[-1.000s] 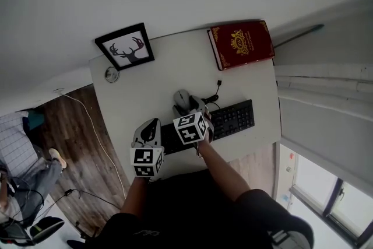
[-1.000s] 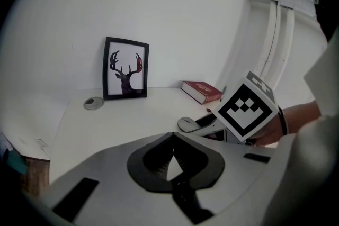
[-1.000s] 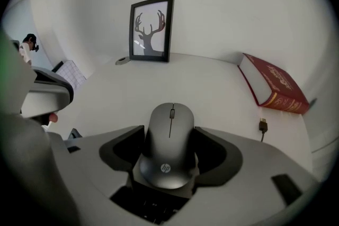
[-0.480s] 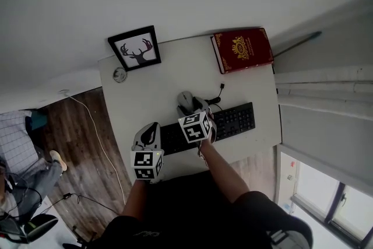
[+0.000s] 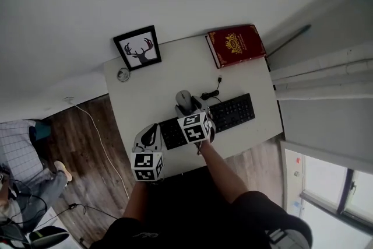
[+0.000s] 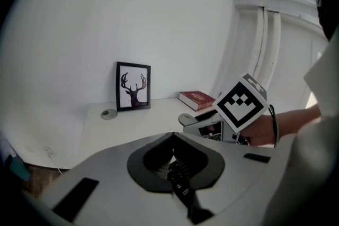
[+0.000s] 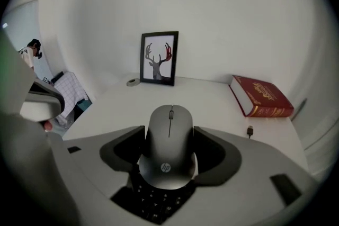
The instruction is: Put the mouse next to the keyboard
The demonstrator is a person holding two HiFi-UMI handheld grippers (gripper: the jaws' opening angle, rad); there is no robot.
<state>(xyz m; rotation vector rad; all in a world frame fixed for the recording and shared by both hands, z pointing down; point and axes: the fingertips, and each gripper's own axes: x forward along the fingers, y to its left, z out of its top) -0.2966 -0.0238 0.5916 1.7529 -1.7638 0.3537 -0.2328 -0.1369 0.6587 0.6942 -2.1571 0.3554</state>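
Grey mouse (image 7: 169,140), clamped level between jaws, overhangs the black keyboard (image 5: 233,112)'s far edge.

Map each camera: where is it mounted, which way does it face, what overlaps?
Head view: on the person's head, steeply down at the white desk; both forearms, left gripper and right gripper show.
Left gripper view: on the left gripper, along its closed, empty jaws toward the deer picture; the right hand shows.
Right gripper view: on the right gripper, along jaws clamped on the mouse over the keyboard, toward the wall.
Shared: deer picture and red book appear in all three.
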